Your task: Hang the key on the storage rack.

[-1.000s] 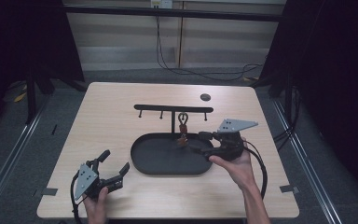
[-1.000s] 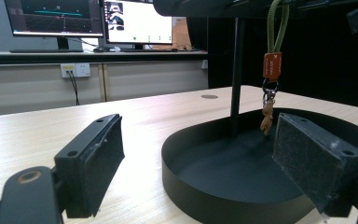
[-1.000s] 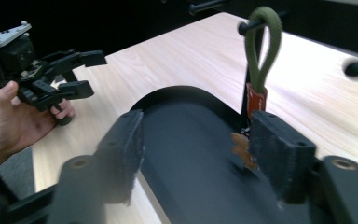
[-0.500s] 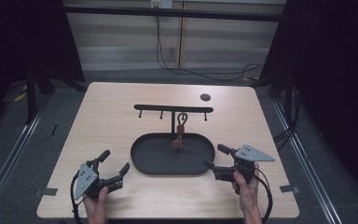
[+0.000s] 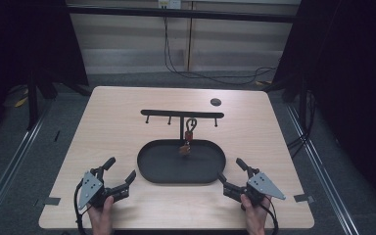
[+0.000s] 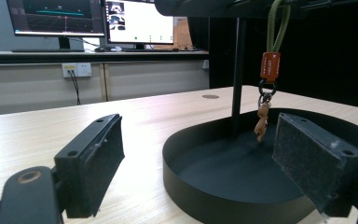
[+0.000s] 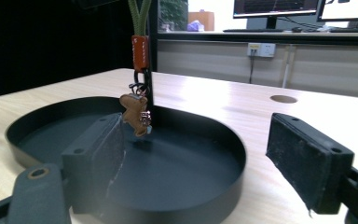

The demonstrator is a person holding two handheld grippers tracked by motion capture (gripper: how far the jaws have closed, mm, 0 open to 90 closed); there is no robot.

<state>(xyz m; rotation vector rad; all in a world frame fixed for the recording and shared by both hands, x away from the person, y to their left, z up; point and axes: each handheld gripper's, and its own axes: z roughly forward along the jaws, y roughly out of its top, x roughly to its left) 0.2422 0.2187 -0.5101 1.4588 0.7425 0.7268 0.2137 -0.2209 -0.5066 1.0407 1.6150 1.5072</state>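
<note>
Hanging from the black T-shaped rack [image 5: 182, 114] on the right of its post: a keychain [image 5: 188, 137] with an olive loop, an orange-red tag and a small brown bear charm, dangling just above the floor of the black oval tray [image 5: 152, 169] (charm clear of the tray bottom, as far as can be told). Rack post rising from the far side of that tray. All of it on a light wooden table [image 5: 117, 122], with a small round dark hole [image 5: 216, 102] near the far right.

Resting low at the near left edge of the table, well apart from the keychain: left gripper [image 5: 119, 173], released, jaws spread and nothing between them, pointed toward the tray's near left rim.

At the near right edge, just beside the tray's right end: right gripper [image 5: 231, 172], likewise released, jaws having just been opening and now wide with nothing gripped between the pads. Seen along its jaws, the keychain [image 7: 139, 100] hanging ahead over the tray, untouched.
</note>
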